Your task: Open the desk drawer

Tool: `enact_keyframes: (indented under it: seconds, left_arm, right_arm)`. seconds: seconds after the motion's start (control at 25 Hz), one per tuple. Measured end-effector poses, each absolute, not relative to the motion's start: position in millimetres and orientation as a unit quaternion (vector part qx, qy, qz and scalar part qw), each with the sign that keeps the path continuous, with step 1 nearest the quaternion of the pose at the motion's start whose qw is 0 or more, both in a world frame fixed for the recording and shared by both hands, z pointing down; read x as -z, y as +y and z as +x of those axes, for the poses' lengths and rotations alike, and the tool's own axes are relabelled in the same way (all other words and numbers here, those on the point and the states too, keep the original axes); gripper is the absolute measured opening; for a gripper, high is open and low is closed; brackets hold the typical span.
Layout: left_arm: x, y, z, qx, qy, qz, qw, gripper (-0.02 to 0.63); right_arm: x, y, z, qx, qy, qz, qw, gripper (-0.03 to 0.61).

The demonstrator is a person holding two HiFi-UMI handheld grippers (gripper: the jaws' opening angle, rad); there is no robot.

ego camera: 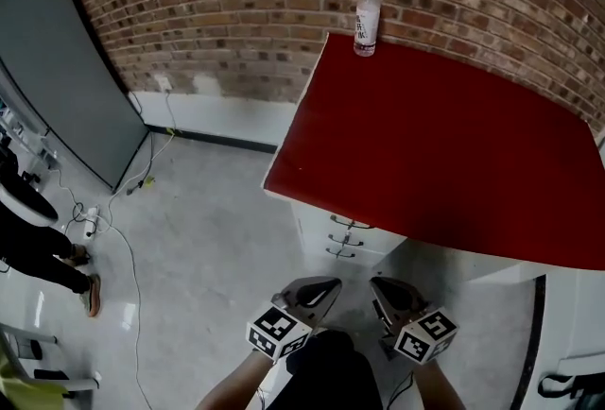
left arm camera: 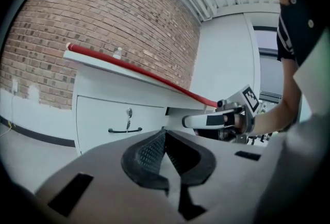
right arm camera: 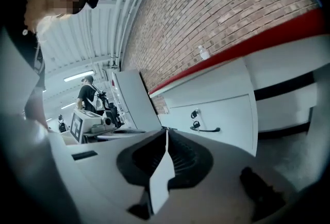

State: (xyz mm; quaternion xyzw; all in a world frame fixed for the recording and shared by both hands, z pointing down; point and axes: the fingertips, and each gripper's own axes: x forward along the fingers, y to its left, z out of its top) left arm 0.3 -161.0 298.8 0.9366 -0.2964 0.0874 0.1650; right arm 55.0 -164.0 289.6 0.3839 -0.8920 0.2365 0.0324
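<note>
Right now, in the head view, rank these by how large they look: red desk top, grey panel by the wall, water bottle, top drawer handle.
1. red desk top
2. grey panel
3. water bottle
4. top drawer handle

The right gripper (right arm camera: 165, 131) is seen with its jaws pressed together and nothing held between them. Beyond the tips, a white drawer (right arm camera: 227, 104) is shown under the red desk top (right arm camera: 268, 37), fitted with a dark handle (right arm camera: 207, 129) and a lock (right arm camera: 194, 113). A bottle (right arm camera: 203, 52) is stood on the top, before the brick wall (right arm camera: 206, 1).
</note>
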Motion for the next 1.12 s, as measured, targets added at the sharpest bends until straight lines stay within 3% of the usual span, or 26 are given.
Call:
enact_keyframes:
  seconds: [0.56, 0.84, 1.12]
  left_arm:
    - [-456, -180, 17, -0.087, -0.287, 0.945, 0.13, 0.006]
    - [-528, -196, 11, -0.092, -0.313, 0.942, 0.081, 0.006]
    - [-563, -201, 2, -0.076, -0.318, 0.941, 0.091, 0.006]
  right_arm:
    - [-436, -175, 69, -0.213, -0.908, 0.361, 0.014, 0.012]
    - [-513, -182, 79, -0.153, -0.922, 0.35, 0.067, 0.012]
    - [-545, -178, 75, -0.078, -0.936, 0.33, 0.097, 0.012]
